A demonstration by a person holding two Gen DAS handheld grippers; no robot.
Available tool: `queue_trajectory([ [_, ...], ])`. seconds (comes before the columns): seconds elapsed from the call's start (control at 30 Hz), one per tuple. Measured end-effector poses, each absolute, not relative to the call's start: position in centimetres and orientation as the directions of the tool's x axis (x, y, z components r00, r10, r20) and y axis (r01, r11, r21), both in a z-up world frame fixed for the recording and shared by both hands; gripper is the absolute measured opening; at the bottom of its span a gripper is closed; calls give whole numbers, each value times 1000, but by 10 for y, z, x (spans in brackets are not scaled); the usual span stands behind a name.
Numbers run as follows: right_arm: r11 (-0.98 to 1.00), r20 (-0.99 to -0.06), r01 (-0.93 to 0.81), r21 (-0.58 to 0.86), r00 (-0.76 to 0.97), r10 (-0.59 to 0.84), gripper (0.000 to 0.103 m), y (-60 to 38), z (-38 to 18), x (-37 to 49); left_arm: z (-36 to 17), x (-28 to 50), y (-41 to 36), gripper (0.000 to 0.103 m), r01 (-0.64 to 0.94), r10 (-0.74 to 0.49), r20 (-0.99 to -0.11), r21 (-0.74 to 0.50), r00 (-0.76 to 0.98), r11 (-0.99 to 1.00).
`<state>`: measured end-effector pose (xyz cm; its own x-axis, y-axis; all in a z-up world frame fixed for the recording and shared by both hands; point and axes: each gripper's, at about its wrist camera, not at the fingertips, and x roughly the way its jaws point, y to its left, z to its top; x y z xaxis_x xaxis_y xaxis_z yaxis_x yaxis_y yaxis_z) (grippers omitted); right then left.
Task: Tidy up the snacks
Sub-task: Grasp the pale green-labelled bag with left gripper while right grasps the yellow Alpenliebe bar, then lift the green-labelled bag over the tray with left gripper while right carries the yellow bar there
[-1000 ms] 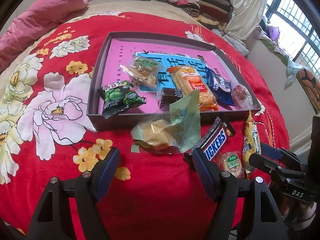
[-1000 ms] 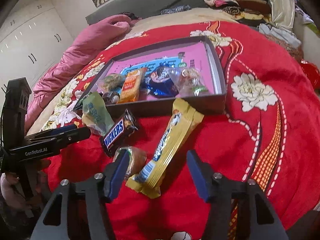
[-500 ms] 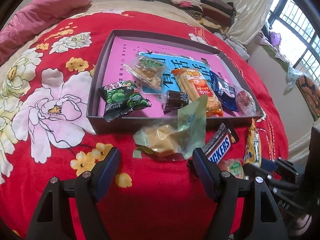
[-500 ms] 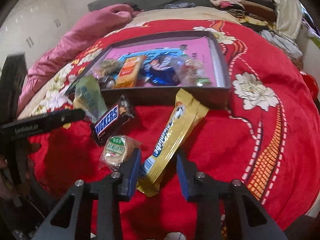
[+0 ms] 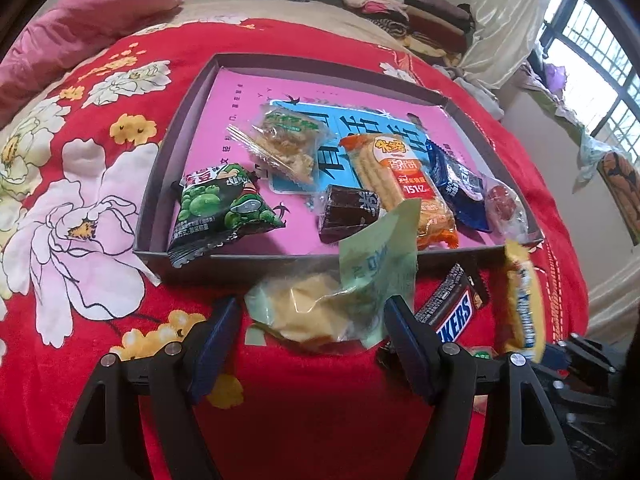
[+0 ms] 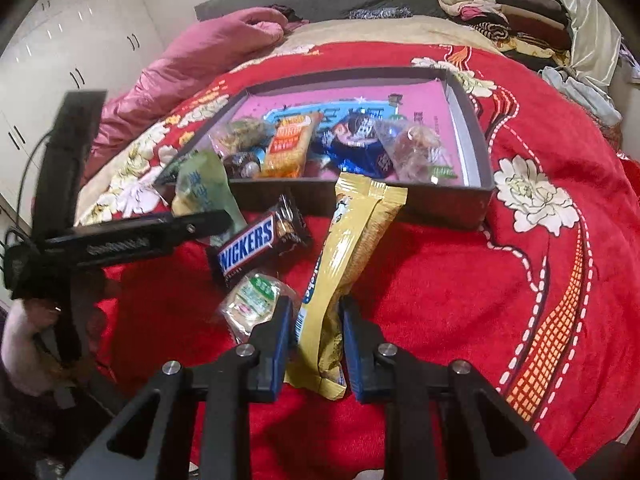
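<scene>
On the red floral bedspread [image 6: 440, 280], before the snack box [image 5: 188, 92] | right gripper [image 6: 314, 338] now clamped on the yellow bar [image 6: 352, 248], wide apart a second ago | left gripper [image 5: 312, 340] closing around the pale green packet [image 5: 340, 300], not yet pinching | both seemingly box-bound.

Window daylight, fisheye warp, slight blur

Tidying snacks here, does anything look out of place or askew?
Four snacks lie outside the box on the blanket: the Snickers, round cake, green pouch and yellow bar. The pea packet overhangs the box's front wall.
</scene>
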<state>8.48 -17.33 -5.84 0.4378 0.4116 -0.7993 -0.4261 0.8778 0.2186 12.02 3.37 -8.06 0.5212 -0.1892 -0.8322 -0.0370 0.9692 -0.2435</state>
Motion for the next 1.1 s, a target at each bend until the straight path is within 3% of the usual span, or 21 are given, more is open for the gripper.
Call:
queue_trajectory([
  [0.27, 887, -766, -418, 197, 499, 405, 25, -176, -40, 78, -85, 119, 44, 55, -53, -220, -819, -291, 530, 955],
  [0.33, 890, -768, -411, 196, 500, 400, 25, -178, -39, 78, -84, 118, 46, 45, -56, -220, -820, -292, 529, 955],
  [1.1, 867, -718, -479, 136, 556, 420, 25, -173, -23, 65, -46, 76, 55, 41, -24, -255, -778, -328, 574, 944],
])
